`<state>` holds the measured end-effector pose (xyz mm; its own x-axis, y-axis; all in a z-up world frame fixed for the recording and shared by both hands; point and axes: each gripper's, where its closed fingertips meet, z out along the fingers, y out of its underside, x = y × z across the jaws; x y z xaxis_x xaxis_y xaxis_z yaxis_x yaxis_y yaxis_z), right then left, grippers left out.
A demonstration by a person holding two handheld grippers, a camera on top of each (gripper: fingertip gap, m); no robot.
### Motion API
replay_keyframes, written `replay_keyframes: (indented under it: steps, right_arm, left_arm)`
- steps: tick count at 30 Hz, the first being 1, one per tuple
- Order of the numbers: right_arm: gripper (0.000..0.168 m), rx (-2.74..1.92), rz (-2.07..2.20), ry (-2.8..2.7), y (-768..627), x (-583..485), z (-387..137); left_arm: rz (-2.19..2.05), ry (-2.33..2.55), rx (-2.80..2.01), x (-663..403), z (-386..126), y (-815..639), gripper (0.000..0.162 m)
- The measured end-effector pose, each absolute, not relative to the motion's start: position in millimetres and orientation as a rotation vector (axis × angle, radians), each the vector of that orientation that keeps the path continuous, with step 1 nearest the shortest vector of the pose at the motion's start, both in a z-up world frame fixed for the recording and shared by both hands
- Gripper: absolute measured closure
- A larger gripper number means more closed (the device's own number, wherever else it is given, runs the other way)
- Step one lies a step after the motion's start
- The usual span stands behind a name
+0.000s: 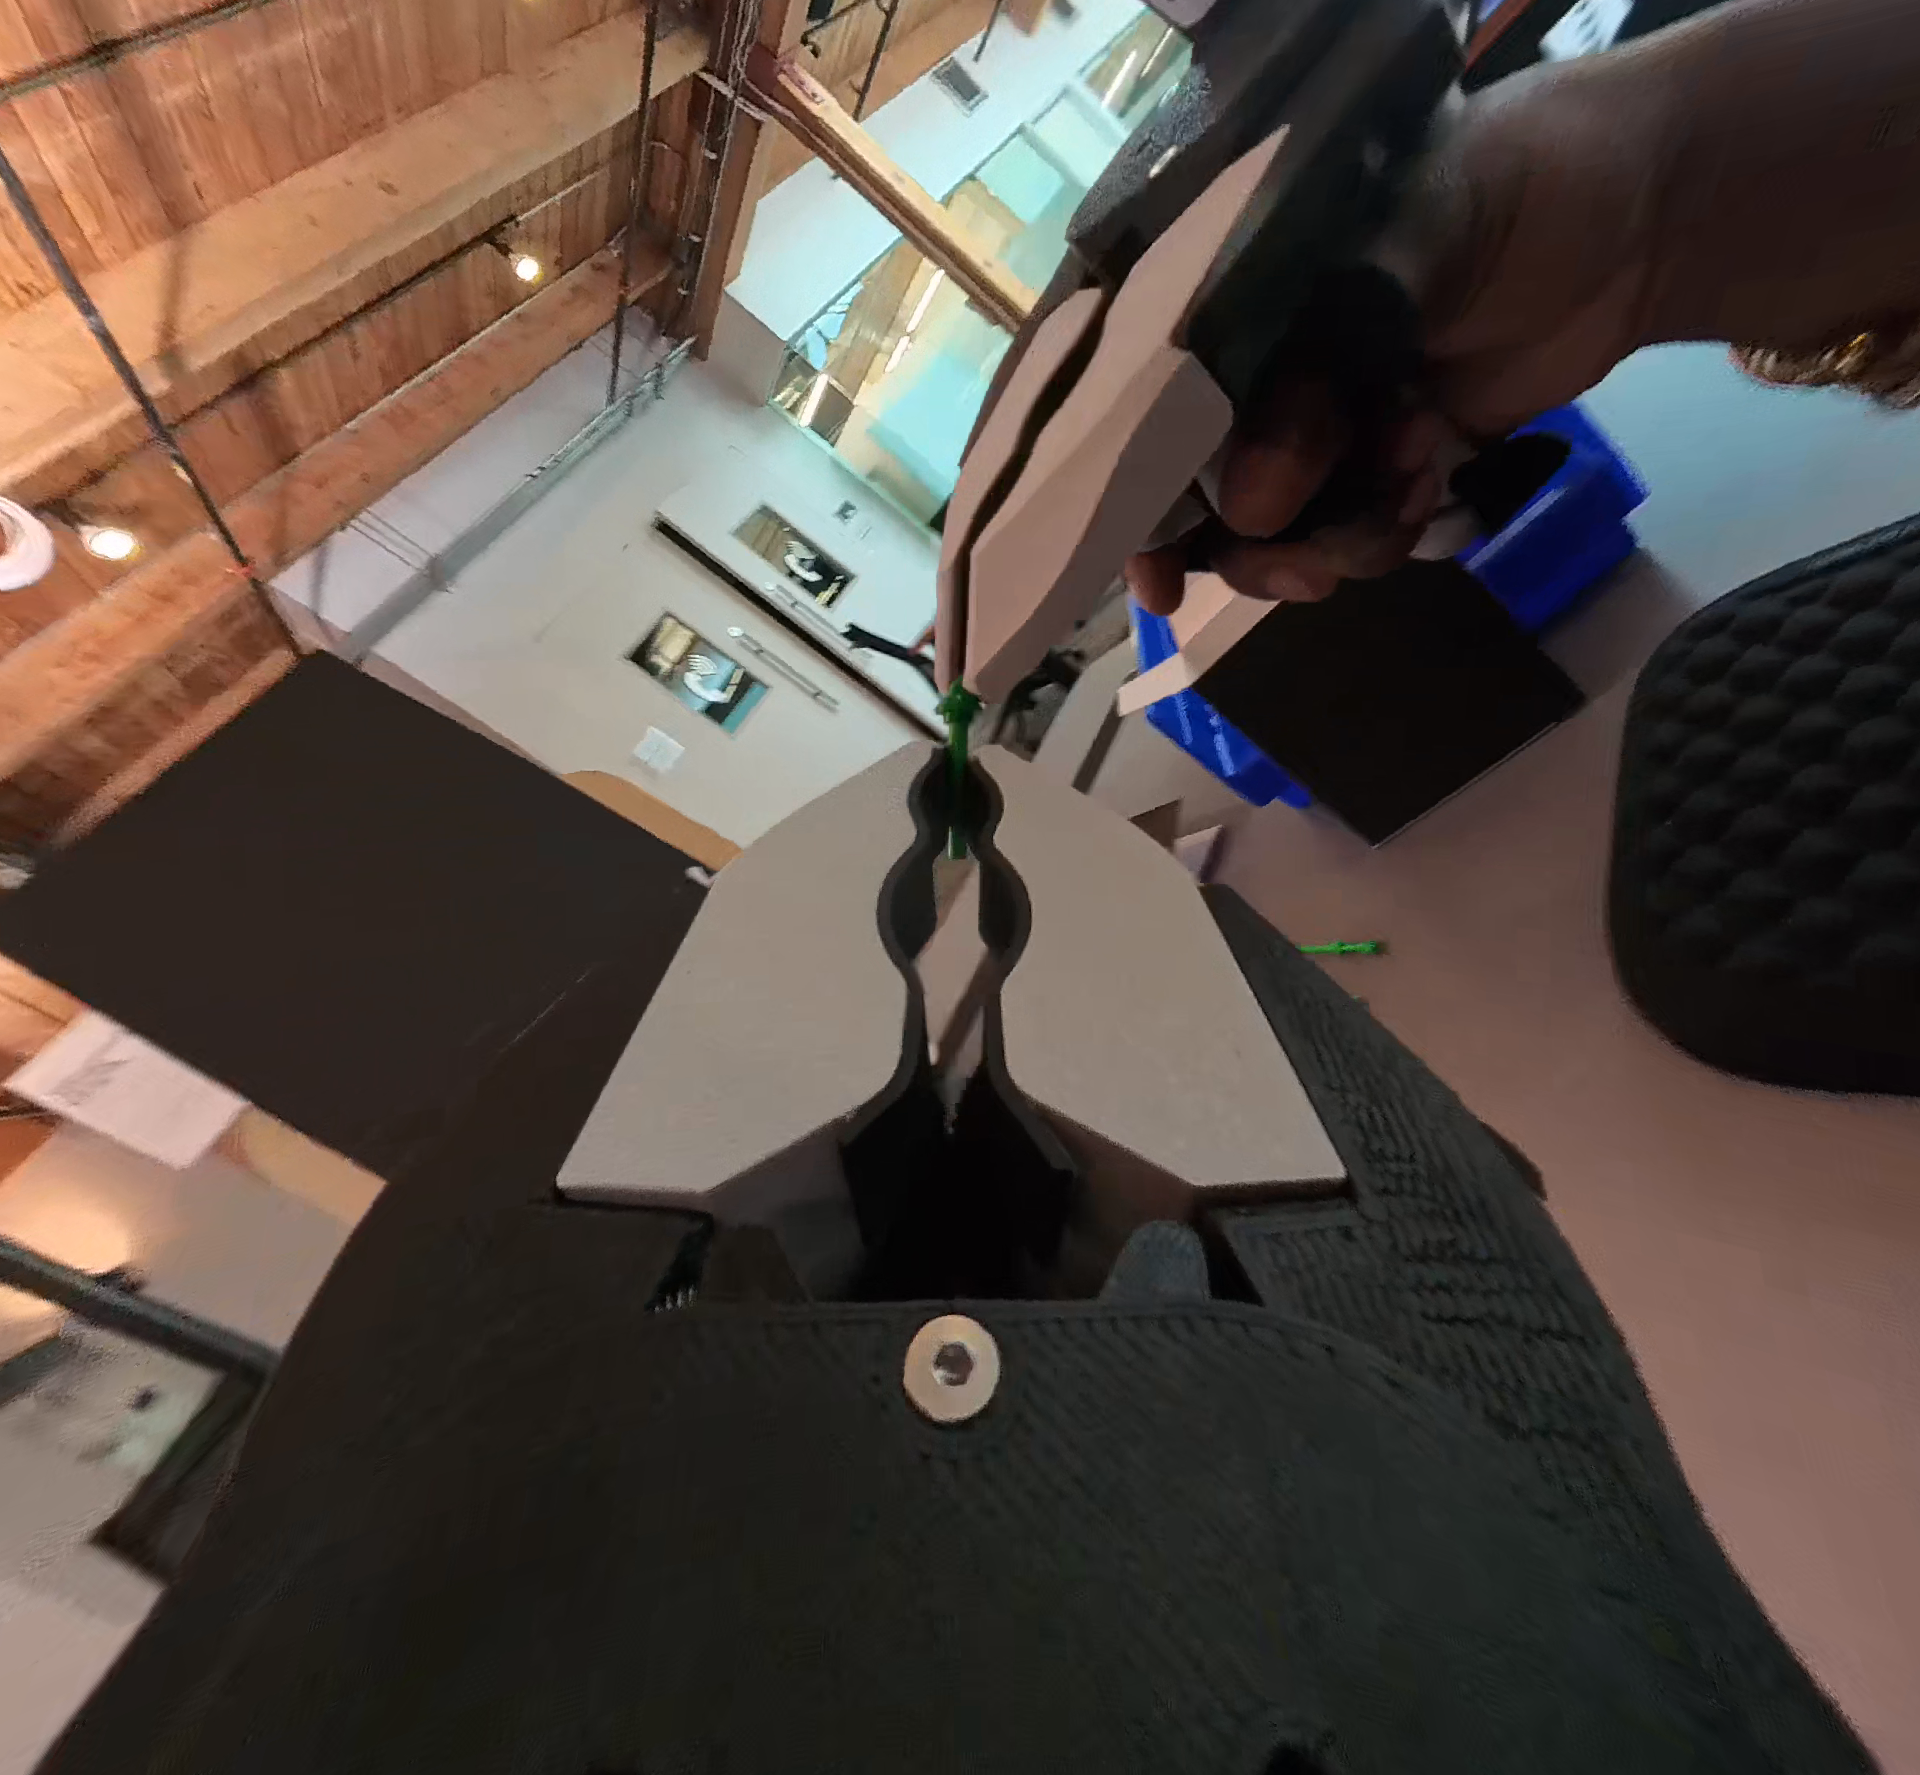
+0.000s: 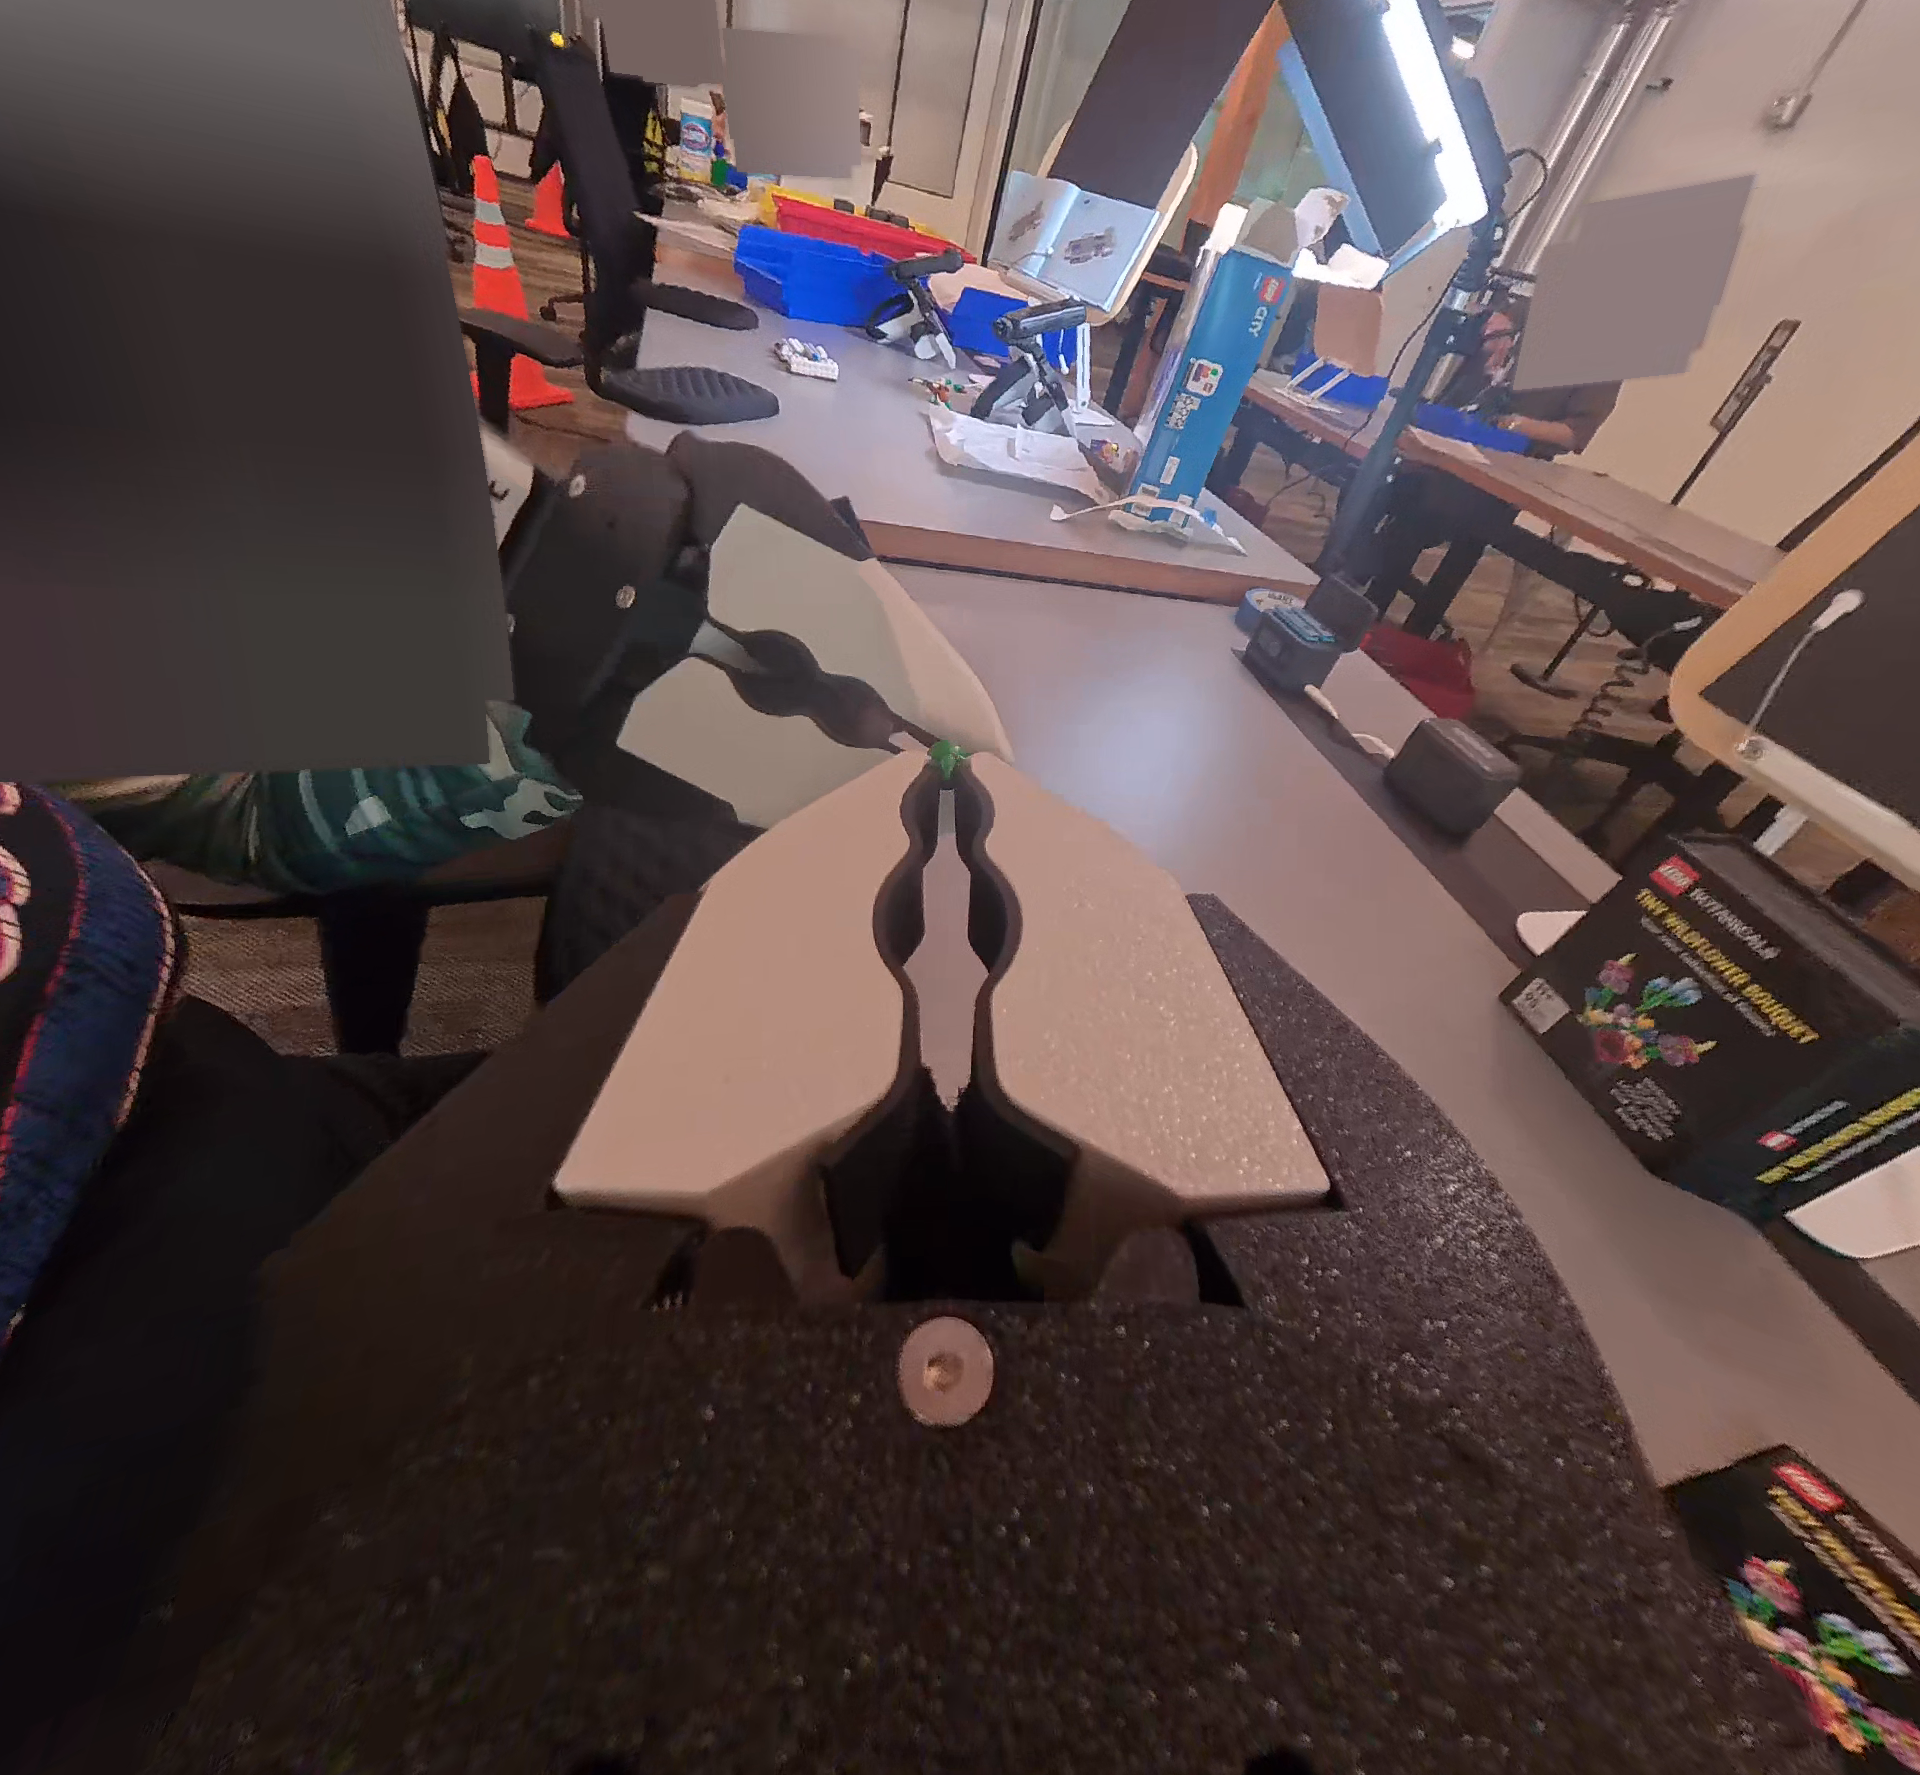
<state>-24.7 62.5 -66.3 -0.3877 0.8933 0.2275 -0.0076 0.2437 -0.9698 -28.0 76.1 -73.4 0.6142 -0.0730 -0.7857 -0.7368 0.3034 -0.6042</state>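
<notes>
The little green piece [image 1: 957, 769] is up in the air, above the grey bench [image 2: 1174, 738], and both tools grip it at once. We see it as a thin green stick with a bumpy top. Our left hand-held gripper [image 1: 954, 795] is squeezed tight on its lower part, and the stick runs down into the gap between the two grey fingers [image 1: 810, 977]. Our right hand-held gripper [image 2: 948, 769] is pinched on the top end, so only a small green bit [image 2: 945, 755] peeks out at its tips. The two tools meet tip to tip, touching at the green piece.

In the left wrist view, a hand [image 1: 1538, 343] is wrapped around the black handle of the right tool. Another small green piece [image 1: 1340, 947] lies on the bench by itself, near a black padded chair arm [image 1: 1787, 821]. Blue bins [image 1: 1558, 520] sit farther back.

In the right wrist view, a dark box with flower pictures [image 2: 1704, 1008] stands on the bench to the right. A tall blue box [image 2: 1205, 375] stands farther away, beside some crumpled white paper [image 2: 1018, 452]. Orange cones [image 2: 504, 291] stand on the floor at the back. A bright lamp panel [image 2: 1413, 63] hangs up high.
</notes>
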Motion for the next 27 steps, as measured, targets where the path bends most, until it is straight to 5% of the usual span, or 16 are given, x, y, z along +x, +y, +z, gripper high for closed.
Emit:
replay_keyframes:
  steps: [14,27]
  right_arm:
    - [0.166,-0.845,1.008,-1.300,143.1,71.2,-0.9]
    - [0.165,-1.659,0.488,-1.408,253.2,104.6,-118.0]
  left_arm:
    - [0.148,0.487,-1.293,-116.7,-54.5,63.6,0.159]
    - [0.261,0.610,-1.314,-90.5,-65.4,71.0,0.159]
